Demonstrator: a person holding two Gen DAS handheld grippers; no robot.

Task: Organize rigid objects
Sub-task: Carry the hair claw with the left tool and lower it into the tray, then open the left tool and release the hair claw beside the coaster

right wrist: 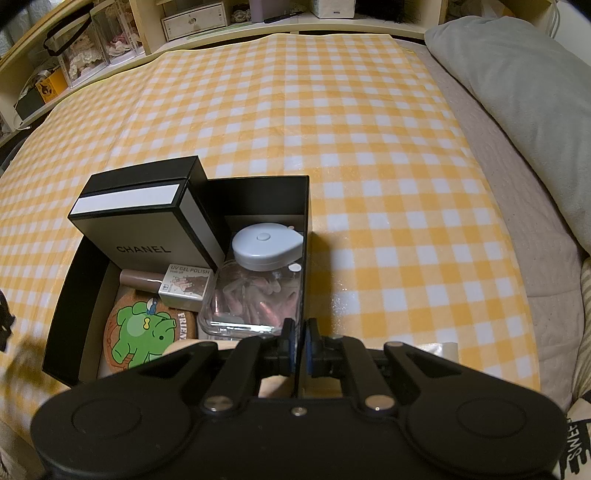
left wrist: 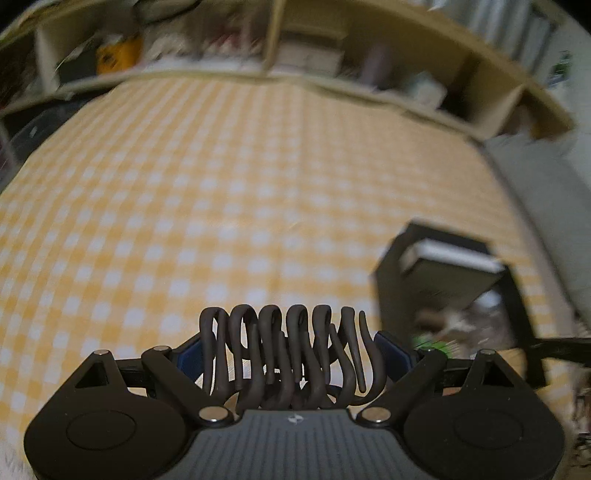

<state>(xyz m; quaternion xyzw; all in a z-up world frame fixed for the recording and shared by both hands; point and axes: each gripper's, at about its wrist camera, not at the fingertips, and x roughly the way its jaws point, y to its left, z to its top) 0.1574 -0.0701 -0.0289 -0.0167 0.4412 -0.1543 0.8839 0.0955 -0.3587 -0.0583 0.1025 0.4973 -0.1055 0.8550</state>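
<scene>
My left gripper is shut on a dark brown wavy wire clip, its loops standing up between the blue pads above the checked cloth. The black open box lies blurred to the right, with a black-and-white carton standing in it. My right gripper is shut on the near right wall of the black box. The box holds the Chanel carton, a clear jar with a grey lid, a gel polish box, a brown bottle and a green cartoon coaster.
The yellow checked cloth covers a bed. A grey pillow lies along the right side. Wooden shelves full of boxes and small things run along the far edge and round to the left.
</scene>
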